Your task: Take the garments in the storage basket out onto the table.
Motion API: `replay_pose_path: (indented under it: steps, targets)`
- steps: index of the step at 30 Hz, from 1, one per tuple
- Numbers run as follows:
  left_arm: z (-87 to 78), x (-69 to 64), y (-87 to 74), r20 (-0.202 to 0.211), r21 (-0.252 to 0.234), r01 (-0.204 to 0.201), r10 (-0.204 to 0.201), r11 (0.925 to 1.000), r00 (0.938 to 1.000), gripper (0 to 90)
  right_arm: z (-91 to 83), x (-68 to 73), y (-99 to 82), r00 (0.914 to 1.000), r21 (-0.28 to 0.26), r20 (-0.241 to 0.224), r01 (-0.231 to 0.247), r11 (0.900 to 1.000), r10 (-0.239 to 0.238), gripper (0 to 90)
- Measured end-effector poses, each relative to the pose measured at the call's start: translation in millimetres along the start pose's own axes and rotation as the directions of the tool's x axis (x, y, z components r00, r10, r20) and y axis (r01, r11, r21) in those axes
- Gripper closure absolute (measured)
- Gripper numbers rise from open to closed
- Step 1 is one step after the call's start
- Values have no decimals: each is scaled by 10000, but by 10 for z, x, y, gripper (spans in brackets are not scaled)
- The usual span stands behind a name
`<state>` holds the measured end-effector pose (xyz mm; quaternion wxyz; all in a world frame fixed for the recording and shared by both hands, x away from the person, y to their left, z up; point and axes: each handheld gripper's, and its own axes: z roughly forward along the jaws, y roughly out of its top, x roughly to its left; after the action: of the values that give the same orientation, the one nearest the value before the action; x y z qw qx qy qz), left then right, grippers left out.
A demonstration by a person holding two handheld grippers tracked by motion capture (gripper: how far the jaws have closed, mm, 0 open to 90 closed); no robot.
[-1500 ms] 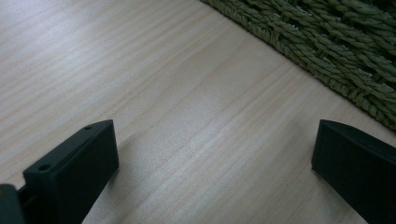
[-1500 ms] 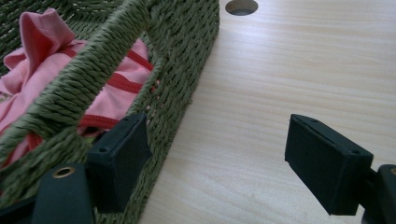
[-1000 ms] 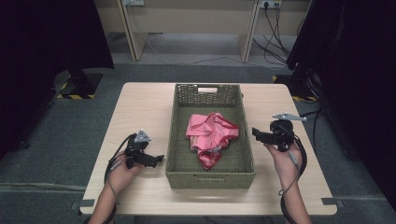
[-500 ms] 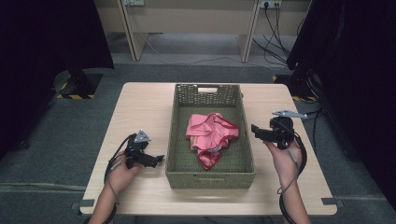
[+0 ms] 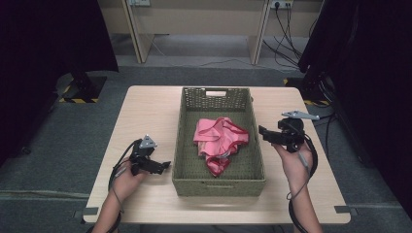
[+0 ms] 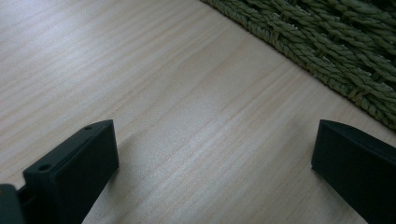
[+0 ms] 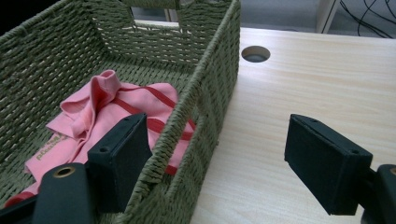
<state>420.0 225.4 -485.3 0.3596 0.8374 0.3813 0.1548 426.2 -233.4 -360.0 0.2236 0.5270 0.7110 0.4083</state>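
Beside basket (image 5: pixel 252 145), right tongs (image 5: pixel 265 132) rose.

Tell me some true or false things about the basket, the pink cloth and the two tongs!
1. The pink cloth lies inside the green woven basket. True.
2. The left tongs are squeezing the cloth. False: they sit open beside the basket, over bare table, with nothing between the jaws.
3. The right tongs are open. True: the jaws stand wide apart, at the basket's right wall.
4. The basket is tipped on its side. False: it stands upright on the table.
5. The cloth is neatly folded. False: it is crumpled in a heap.
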Motion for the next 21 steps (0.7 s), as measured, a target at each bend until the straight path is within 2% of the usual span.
replay_pose_path:
  steps: [21]
  targets:
    - [0, 0, 0, 0, 0, 0, 0, 10000, 10000, 0, 11, 145, 118, 9997, -89, -171, 195, 9998, -197, 227]
